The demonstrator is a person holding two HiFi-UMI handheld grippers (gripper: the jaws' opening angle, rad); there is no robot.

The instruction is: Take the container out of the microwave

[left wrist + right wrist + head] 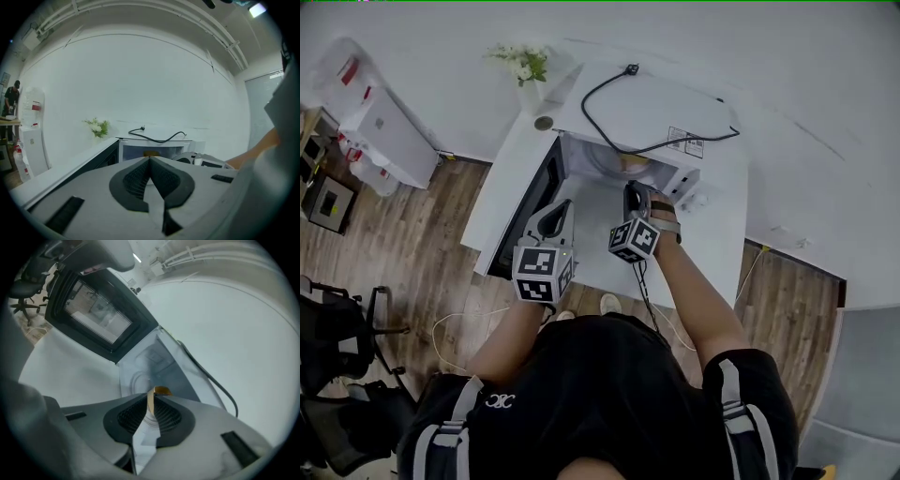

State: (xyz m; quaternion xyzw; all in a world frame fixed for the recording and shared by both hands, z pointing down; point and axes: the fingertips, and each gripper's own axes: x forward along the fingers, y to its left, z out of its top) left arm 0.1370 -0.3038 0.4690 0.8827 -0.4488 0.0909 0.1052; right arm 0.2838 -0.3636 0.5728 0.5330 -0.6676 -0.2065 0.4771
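Observation:
The white microwave [661, 112] stands on a white table with its door [530, 202] swung open to the left. An orange container [635, 163] sits inside the cavity. My right gripper [633, 195] is at the cavity's mouth, just in front of the container. In the right gripper view the right gripper [151, 397] has its jaws a narrow gap apart, and the container's orange rim [162, 391] shows just past the tips, over the turntable. My left gripper [558, 214] hovers in front of the open door. In the left gripper view the left gripper [150, 160] is shut on nothing and points at the microwave [187, 146].
A black power cable [609, 103] lies coiled on the microwave's top. A vase of white flowers [525, 67] stands at the table's [712, 239] back left corner. A white cabinet [389, 136] and office chairs [337, 347] stand on the wooden floor to the left.

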